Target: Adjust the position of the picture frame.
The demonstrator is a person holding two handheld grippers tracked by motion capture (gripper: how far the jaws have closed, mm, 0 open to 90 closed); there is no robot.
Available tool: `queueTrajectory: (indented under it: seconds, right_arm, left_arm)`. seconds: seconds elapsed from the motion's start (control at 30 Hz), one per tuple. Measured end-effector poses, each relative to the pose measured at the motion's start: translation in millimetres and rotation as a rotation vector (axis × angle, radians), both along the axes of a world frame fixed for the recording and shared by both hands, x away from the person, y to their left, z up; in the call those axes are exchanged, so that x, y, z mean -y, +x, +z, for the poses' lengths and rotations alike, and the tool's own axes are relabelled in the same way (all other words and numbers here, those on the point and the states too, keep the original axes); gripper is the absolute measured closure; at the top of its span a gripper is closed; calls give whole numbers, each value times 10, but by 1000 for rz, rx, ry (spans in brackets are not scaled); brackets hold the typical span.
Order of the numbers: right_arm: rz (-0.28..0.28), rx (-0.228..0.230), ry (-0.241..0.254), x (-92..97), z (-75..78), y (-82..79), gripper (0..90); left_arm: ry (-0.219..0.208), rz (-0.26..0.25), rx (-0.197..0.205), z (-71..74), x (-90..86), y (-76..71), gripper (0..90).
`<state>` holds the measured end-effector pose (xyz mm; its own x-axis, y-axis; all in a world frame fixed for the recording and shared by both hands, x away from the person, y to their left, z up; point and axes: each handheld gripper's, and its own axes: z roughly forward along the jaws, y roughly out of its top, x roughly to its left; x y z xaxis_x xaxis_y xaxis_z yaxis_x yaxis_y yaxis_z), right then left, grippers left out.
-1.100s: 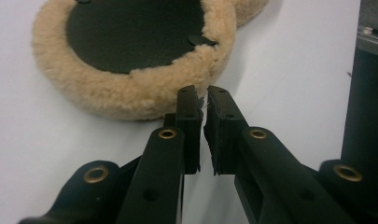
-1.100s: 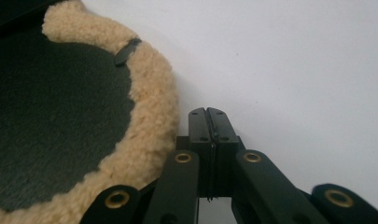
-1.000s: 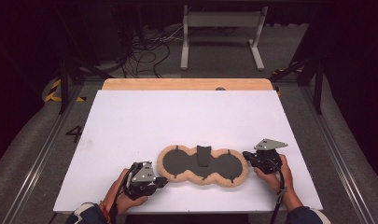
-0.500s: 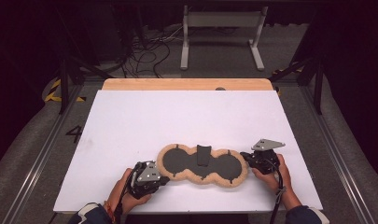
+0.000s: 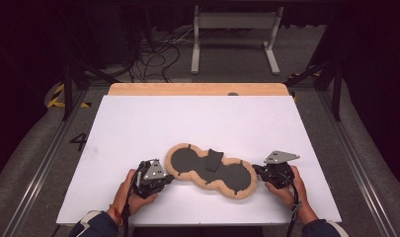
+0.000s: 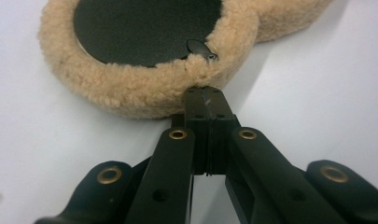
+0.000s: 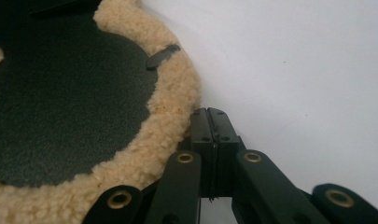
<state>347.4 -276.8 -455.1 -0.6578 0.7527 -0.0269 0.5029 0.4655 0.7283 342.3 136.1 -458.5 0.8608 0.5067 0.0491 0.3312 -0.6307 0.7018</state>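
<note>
While both pairs of jaws stood pressed together, the left gripper (image 5: pixel 164 178) sat at the left end of the fleece pad (image 5: pixel 210 170), its tips butted into the tan fringe at the rim. In the left gripper view the black tips (image 6: pixel 206 95) met the wool just below a small dark tab (image 6: pixel 201 48) on the pad's edge, and I could not tell whether any fleece was pinched between them; they looked simply closed, nose to the pile. The left jaws had just been closing, with nothing plainly caught between them.

Over at the pad's right end, the right gripper (image 5: pixel 259 173) was shut as well. In the right gripper view its tips (image 7: pixel 211 113) lay just beside the woolly border (image 7: pixel 170 116), touching or nearly so, on the white board rather than on the pad.

The pad itself, two dark round lobes joined at a narrow waist with a dark strap (image 5: pixel 213 159) across the middle, lay flat, dark side up, near the person's edge of the white board (image 5: pixel 138 123), between the two hands.

So the approach looked done: each tool had reached its own end of the pad. What looked left was everything else: a real hold on the rim at both ends, then lifting, folding or turning it. Nothing was raised or creased yet.
</note>
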Motion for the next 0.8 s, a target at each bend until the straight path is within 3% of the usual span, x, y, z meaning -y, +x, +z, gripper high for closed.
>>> queueTrajectory:
  seconds: [0.4, 0.63, 0.73, 0.8]
  right_arm:
    - [43, 8, -29, -108, 7, -144, 900]
    - [115, 10, -38, -230, 2, -289, 900]
    - [144, 3, -23, -254, -5, -343, 900]
    - [170, -2, -19, -263, -6, -371, 900]
  left_arm:
    - [-8, 68, -7, -10, -61, 240, 899]
    - [-10, 118, -3, -36, -93, 406, 897]
    - [-33, 81, -39, -37, -112, 379, 900]
    - [-30, 58, -35, -17, -99, 333, 900]
